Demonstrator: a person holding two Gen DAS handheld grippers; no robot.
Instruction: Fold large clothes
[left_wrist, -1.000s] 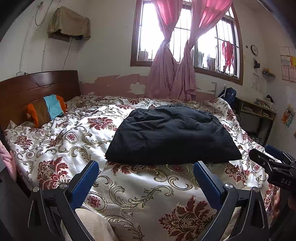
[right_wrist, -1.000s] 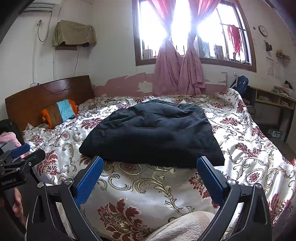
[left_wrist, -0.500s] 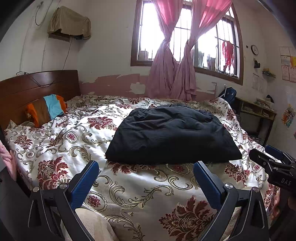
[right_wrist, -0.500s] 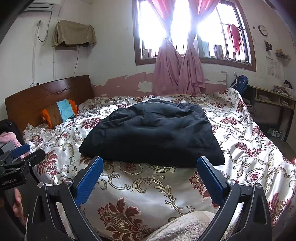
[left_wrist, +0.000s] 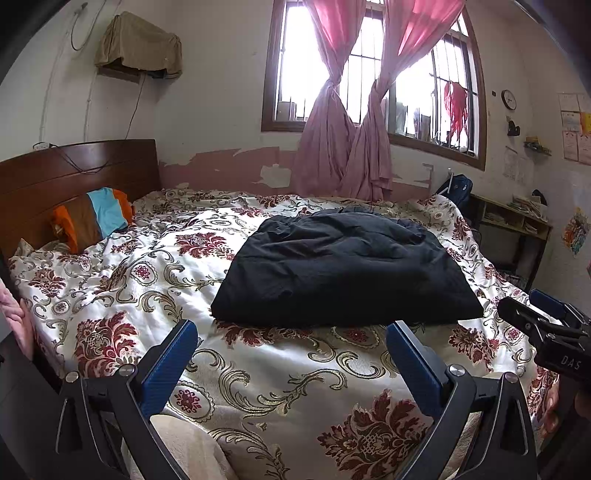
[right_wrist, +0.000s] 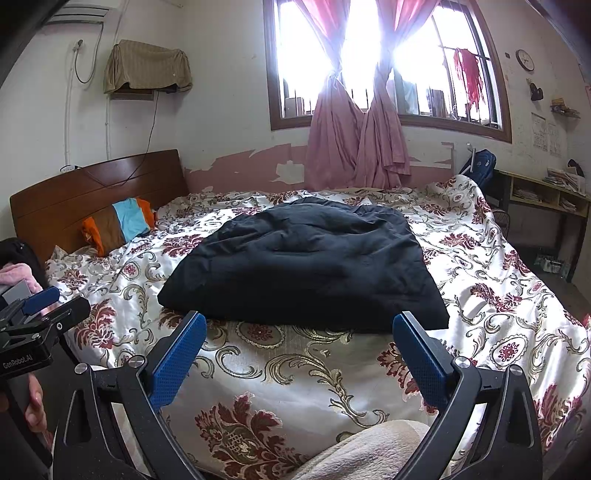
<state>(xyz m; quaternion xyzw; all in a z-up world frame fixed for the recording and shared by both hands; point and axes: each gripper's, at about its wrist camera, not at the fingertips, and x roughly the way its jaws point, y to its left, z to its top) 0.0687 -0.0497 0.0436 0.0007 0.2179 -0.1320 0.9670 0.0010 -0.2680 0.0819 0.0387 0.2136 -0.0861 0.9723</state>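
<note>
Bed (left_wrist: 258, 373) carries a puffy black garment (left_wrist: 343, 273); both my hand-held grippers, left (left_wrist: 291, 354) and right (right_wrist: 299, 347), hang spread and empty; its slippery bulk may spring unfolded.

One folded black garment (left_wrist: 343, 269) lies on one bed (left_wrist: 110, 280) beside one striped pillow (left_wrist: 94, 216), under two knotted pink curtains (left_wrist: 347, 147), one wall clock (left_wrist: 508, 99) and one window (left_wrist: 295, 74).

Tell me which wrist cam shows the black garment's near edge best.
Left wrist. The black garment shows its whole near edge above the open left claw. In the right wrist view the right claw tips overlap that edge of the garment at both ends.
</note>
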